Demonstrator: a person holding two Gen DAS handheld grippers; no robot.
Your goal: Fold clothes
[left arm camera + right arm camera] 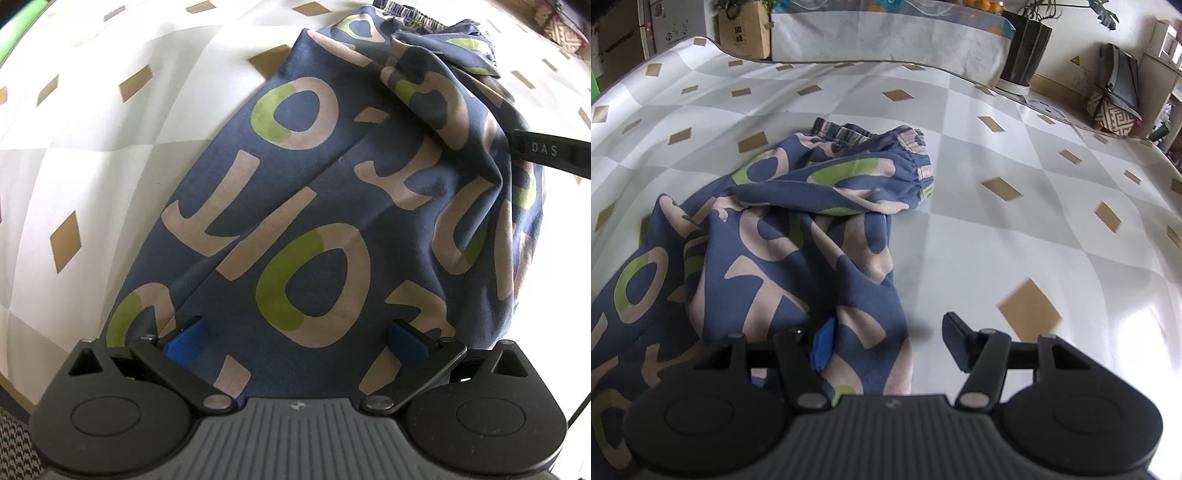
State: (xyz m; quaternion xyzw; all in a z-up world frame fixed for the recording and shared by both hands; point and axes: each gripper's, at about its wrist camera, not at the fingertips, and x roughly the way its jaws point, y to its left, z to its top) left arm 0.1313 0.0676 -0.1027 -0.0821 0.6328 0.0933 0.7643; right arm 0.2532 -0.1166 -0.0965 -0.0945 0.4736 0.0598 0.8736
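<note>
Here the patterned trousers [306,206] are pinned flat on the desk [1015,236] beneath the left gripper [295,338], jaws released, while the right gripper [886,341], jaws likewise released and grasping nothing, straddles the loose cloth edge, seemingly for folding.

Bench [997,229] is covered by a white-grey checked cloth with tan diamonds. A cardboard box [744,31] and a dark potted plant [1025,51] are seen behind; daylight glare at right.

You have a white-and-grey checked surface [997,229] with tan diamonds filling the frame; the navy lettered trousers [798,229] lie rumpled across its left half, waistband towards upper centre.
</note>
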